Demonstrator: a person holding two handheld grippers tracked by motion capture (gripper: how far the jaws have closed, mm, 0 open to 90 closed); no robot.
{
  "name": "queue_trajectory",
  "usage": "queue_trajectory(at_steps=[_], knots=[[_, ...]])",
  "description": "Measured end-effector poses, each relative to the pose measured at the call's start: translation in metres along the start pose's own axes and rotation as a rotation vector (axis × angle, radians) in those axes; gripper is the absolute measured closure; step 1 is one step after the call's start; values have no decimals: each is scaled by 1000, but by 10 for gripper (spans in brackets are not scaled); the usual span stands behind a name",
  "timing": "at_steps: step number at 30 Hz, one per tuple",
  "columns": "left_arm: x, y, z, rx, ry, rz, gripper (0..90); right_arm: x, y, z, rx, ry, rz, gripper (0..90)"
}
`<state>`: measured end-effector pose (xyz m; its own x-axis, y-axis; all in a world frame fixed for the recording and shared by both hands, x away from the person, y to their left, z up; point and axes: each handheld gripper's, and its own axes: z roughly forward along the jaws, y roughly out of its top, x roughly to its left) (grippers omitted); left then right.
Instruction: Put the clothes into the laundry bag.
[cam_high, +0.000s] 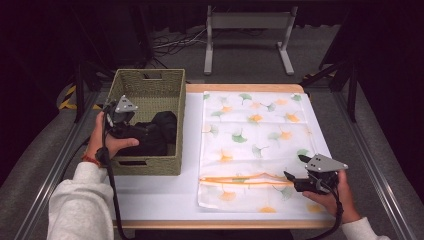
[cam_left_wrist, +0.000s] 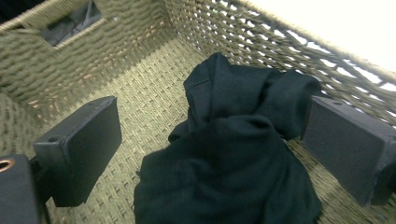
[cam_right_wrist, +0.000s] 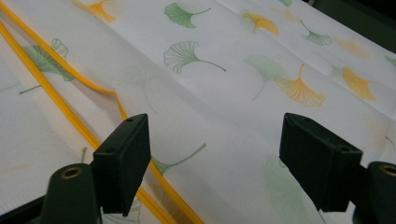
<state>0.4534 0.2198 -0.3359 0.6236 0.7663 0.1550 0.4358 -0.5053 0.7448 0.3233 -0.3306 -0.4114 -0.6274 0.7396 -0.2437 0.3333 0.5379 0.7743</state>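
A woven olive basket (cam_high: 150, 75) stands at the table's left with a crumpled black garment (cam_high: 162, 130) inside. My left gripper (cam_high: 135, 131) hangs over the basket's near left part, pointing down at the garment. In the left gripper view it (cam_left_wrist: 215, 149) is open, its pads on either side of the black garment (cam_left_wrist: 229, 177) on the basket floor (cam_left_wrist: 84, 60). A white bag printed with ginkgo leaves (cam_high: 255, 130) lies flat to the right. My right gripper (cam_high: 296, 167) is open just above the bag's orange-trimmed edge (cam_high: 240, 179). The right gripper view has the open jaws (cam_right_wrist: 219, 163) over the bag (cam_right_wrist: 243, 88) and orange trim (cam_right_wrist: 70, 116).
The white tabletop (cam_high: 190, 190) shows between basket and bag and along the front edge. A grey metal stand (cam_high: 247, 30) and cables lie on the floor behind the table. Metal rails run along both sides.
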Motion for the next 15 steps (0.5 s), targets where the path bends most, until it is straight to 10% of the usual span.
queue_trajectory(at_steps=[15], knots=[[8,-4,56,228,-78,2,45,-4,-3,0,13,4,14,246]])
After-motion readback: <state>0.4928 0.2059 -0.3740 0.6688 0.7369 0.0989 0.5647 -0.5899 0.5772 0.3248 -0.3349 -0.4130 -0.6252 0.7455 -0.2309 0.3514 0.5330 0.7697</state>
